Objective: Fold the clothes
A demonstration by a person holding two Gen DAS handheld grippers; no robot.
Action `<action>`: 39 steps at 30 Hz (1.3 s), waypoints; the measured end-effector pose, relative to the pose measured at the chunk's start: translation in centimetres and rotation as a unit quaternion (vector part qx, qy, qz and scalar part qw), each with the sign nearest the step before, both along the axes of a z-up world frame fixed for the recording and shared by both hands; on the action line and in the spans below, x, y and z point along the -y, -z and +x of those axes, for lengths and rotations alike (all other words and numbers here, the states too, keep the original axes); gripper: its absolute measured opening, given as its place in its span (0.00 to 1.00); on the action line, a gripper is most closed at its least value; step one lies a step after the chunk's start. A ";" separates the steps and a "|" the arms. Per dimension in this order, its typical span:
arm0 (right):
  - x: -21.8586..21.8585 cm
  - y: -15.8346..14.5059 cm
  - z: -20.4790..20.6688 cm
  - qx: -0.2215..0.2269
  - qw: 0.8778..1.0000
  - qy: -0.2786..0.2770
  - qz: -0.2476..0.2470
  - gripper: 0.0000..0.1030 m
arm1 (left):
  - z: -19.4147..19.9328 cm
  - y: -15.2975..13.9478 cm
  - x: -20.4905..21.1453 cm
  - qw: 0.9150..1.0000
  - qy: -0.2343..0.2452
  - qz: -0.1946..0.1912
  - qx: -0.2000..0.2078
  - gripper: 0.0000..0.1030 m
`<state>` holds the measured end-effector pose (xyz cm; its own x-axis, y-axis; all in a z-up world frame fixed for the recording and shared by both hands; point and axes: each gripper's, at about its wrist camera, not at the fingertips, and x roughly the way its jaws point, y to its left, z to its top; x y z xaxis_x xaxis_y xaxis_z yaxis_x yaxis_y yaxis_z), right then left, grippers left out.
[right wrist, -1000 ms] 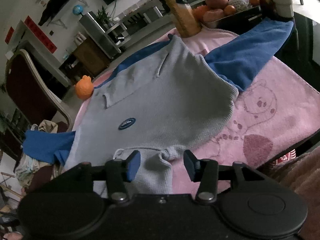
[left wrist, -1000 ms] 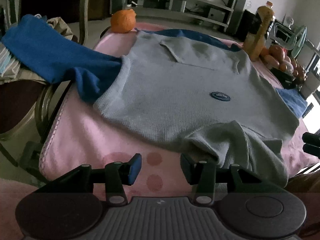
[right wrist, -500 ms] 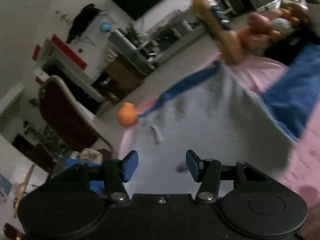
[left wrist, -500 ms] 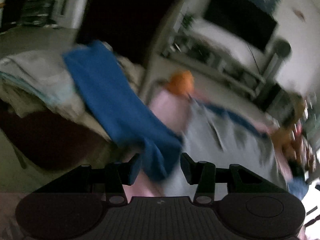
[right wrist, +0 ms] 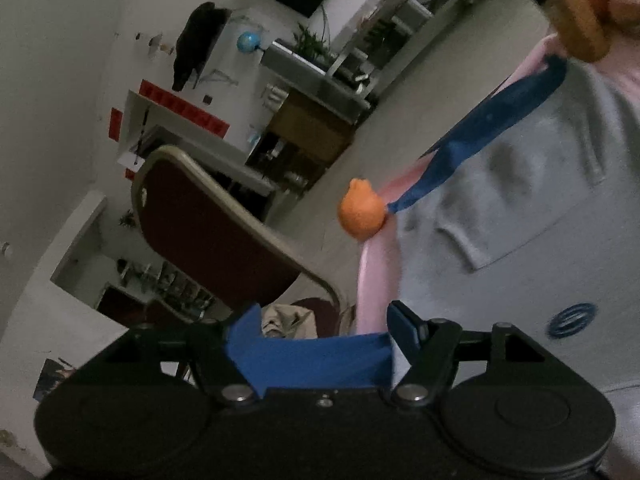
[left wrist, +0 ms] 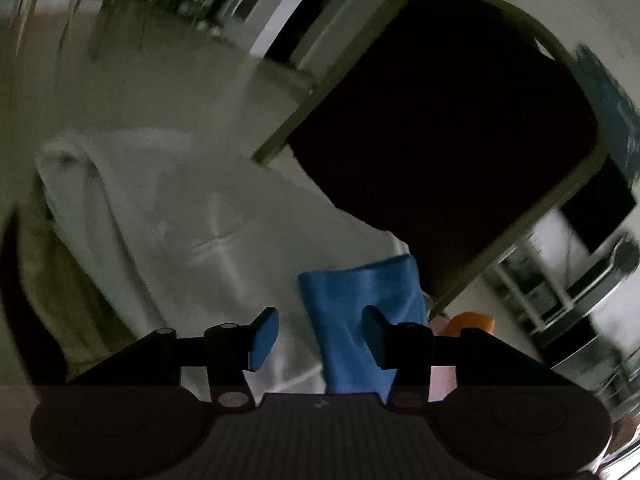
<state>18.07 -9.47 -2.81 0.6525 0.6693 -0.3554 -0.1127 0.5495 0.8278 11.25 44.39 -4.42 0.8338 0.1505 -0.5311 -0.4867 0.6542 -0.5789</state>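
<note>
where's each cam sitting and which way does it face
Left wrist: rides the left tongs, facing the dark red chair and a blue sleeve; only the tongs show.
Right wrist: rides the right tongs, now opening, facing the grey sweater on the pink cloth.
Shared: chair, sleeve, orange toy.

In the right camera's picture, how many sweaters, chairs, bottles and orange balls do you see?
Sweater: 1
Chair: 1
Bottle: 1
Orange ball: 1
Total: 4
</note>
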 end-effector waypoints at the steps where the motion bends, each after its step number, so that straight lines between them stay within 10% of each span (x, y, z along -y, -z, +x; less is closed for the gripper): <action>1: -0.7 0.0 0.2 0.000 1.000 -0.002 -0.005 0.69 | 0.2 0.4 -0.3 1.000 0.002 -0.006 0.004 0.44; 7: -2.0 0.5 0.4 0.003 1.000 -0.009 -0.025 0.71 | 1.7 1.2 -1.1 0.999 0.027 0.001 0.022 0.42; 11: -1.6 1.1 0.5 -0.006 1.000 -0.001 -0.020 0.71 | 2.2 0.8 -0.8 0.999 0.042 0.017 0.020 0.02; 16: 0.7 1.3 -0.4 0.003 1.000 0.018 -0.016 0.72 | 1.6 -2.5 3.0 0.993 0.038 0.113 0.002 0.01; 22: 5.8 1.6 -1.5 0.006 0.998 0.049 -0.026 0.72 | 0.4 -8.9 12.7 0.963 0.090 0.253 0.013 0.01; 31: 17.3 5.5 -2.6 -0.021 0.992 0.117 -0.038 0.73 | -0.1 -14.7 32.7 0.904 0.223 0.357 0.078 0.01; 35: 21.3 7.1 -3.2 -0.045 0.987 0.154 0.028 0.73 | 0.9 -13.6 41.7 0.873 0.305 0.369 0.093 0.02; 39: 23.3 6.4 -3.9 -0.018 0.985 0.171 0.031 0.73 | 3.5 -9.3 49.1 0.862 0.363 0.345 0.078 0.02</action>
<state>14.15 -32.74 -9.26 0.8312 0.4335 -0.3481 0.1007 0.4984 0.8611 14.72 -4.72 4.84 0.8942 -0.2055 -0.3978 0.2441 0.9685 0.0484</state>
